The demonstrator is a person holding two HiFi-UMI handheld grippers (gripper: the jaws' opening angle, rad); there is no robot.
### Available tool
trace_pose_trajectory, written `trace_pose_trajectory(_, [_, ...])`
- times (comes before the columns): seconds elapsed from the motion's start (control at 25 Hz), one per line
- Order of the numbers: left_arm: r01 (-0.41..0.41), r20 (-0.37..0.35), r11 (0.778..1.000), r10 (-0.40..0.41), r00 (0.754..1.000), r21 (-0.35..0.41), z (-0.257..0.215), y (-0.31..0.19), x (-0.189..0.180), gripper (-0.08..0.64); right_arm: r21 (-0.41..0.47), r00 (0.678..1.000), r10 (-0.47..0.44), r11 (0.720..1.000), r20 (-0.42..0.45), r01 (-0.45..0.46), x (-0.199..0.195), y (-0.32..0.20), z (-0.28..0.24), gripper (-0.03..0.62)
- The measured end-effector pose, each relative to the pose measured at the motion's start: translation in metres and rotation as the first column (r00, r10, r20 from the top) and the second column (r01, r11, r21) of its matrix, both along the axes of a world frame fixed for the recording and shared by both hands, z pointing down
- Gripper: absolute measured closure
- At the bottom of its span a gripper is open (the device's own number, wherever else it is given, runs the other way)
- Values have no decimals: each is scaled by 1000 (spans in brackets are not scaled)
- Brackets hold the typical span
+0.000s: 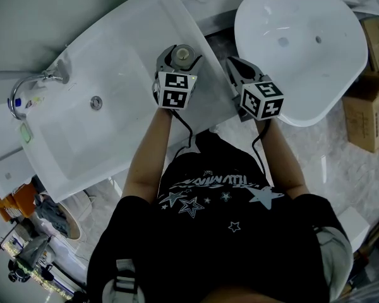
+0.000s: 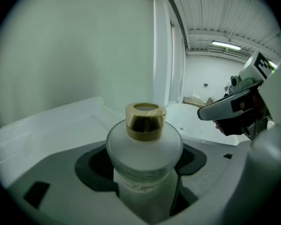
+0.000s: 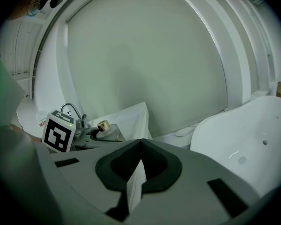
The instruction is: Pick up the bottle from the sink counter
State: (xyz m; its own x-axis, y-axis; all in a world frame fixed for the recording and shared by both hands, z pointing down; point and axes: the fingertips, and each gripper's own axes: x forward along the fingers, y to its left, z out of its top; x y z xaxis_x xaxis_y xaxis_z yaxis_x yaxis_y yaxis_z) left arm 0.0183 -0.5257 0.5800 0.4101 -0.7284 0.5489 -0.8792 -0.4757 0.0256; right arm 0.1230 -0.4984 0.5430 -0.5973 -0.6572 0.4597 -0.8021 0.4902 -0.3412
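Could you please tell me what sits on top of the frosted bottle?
A shiny gold cap tops the frosted white bottle. The left gripper, shut on it, hides its lower sides.

No legible text; the print on the black shirt [image 1: 208,232] is blurred.

The bottle [image 2: 144,149] is in the left claw [image 1: 181,52], right of the sink [image 1: 76,131]; the big basin [image 1: 309,81] lies further right
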Motion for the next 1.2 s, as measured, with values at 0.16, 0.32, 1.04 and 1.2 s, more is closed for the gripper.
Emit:
trace_pose_trajectory(0.16, [-22,-5,1000,22,1000,-16,0,6,-1,216,4,1000,-1,1000,4,1,-3,5,-3,586])
trace_pose_trajectory(0.32, [-30,-12,999,30,999,-25,-5,18,0,216,15,1000,1,1000,8,-1,-3,9,-9,586])
trace_pose_trajectory(1.04, [27,-118,998,-21,993,48,-70,120,-54,216,103,999,-42,994,26,39,-50,75,-51,586])
trace_pose_trajectory(1.2, [37,-126,997,-28,992,66,-83,154,-72,216,134,998,-47,990,31,42,-66,102,-66,586])
